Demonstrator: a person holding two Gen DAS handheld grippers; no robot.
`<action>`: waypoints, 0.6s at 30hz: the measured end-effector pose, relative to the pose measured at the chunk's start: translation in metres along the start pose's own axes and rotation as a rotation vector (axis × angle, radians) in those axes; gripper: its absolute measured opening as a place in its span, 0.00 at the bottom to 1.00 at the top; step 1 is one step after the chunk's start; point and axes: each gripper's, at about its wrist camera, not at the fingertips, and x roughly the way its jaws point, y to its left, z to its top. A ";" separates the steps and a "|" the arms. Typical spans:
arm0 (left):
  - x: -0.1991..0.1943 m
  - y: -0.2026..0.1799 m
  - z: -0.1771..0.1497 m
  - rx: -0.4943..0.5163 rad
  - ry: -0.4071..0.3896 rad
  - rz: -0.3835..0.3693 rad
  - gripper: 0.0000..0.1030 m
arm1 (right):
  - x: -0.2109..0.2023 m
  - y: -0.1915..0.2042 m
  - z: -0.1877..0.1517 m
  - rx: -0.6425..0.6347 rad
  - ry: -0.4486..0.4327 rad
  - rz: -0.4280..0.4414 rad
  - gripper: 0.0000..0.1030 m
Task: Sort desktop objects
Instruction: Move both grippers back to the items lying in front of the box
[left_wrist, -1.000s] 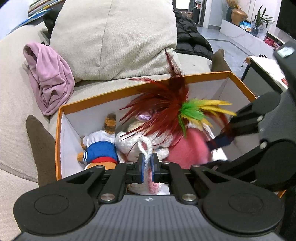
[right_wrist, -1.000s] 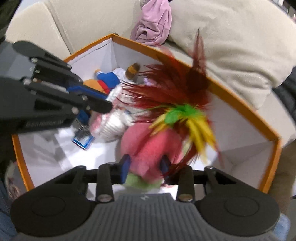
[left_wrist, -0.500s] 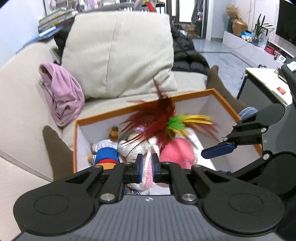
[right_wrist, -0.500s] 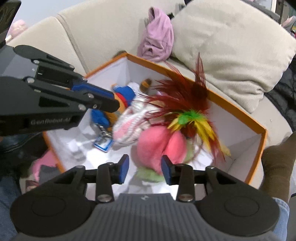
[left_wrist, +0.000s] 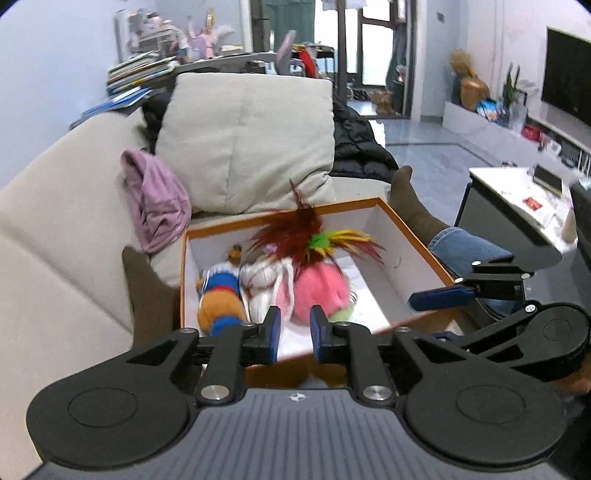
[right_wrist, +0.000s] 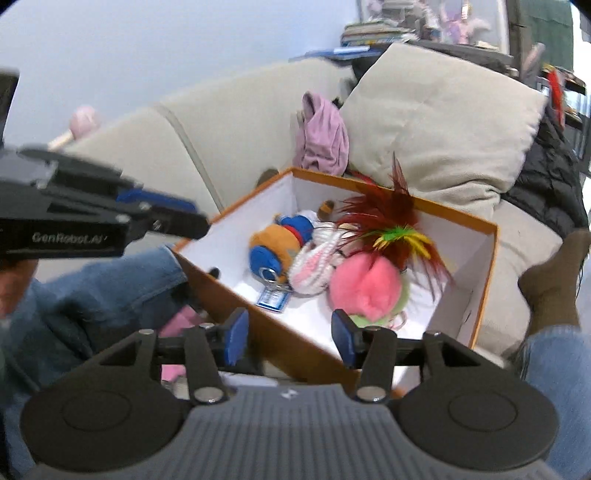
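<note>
Left wrist view: the left gripper (left_wrist: 293, 334) sits nearest the lens, its blue-padded jaws a small gap apart with nothing between them. Just beyond them is the near rim of an orange cardboard box (left_wrist: 406, 229) with a white interior, resting on a beige sofa (left_wrist: 55, 229). Inside the box, side by side and touching, lie a bear plush in blue and orange clothes (left_wrist: 219, 291), a white and pink knitted toy (left_wrist: 264, 284) and a fluffy pink plush (left_wrist: 319, 290). A feather toy (left_wrist: 314, 232) with dark red, green and yellow plumes rises above them (slightly blurred). To the right, the right gripper (left_wrist: 437, 297) hovers over the box's right edge.

Right wrist view: the right gripper (right_wrist: 290, 341) has its jaws spread wide and empty, above the near box wall (right_wrist: 280, 334). A small blue and white tag (right_wrist: 273, 297) on a keyring lies on the box floor beside the bear. The left gripper (right_wrist: 162, 219) enters from the left, near the box's corner.

Behind the box sit a lilac garment (left_wrist: 155, 203), a large beige cushion (left_wrist: 243, 140) and a black puffer jacket (left_wrist: 358, 147).
</note>
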 end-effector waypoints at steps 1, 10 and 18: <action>-0.005 0.002 -0.006 -0.023 -0.006 0.002 0.19 | -0.005 0.003 -0.008 0.022 -0.027 -0.018 0.61; -0.026 0.011 -0.053 -0.182 0.026 -0.016 0.19 | -0.018 0.008 -0.055 0.127 -0.026 -0.124 0.63; -0.020 0.010 -0.080 -0.215 0.093 0.024 0.28 | -0.009 0.016 -0.076 0.147 0.059 -0.112 0.62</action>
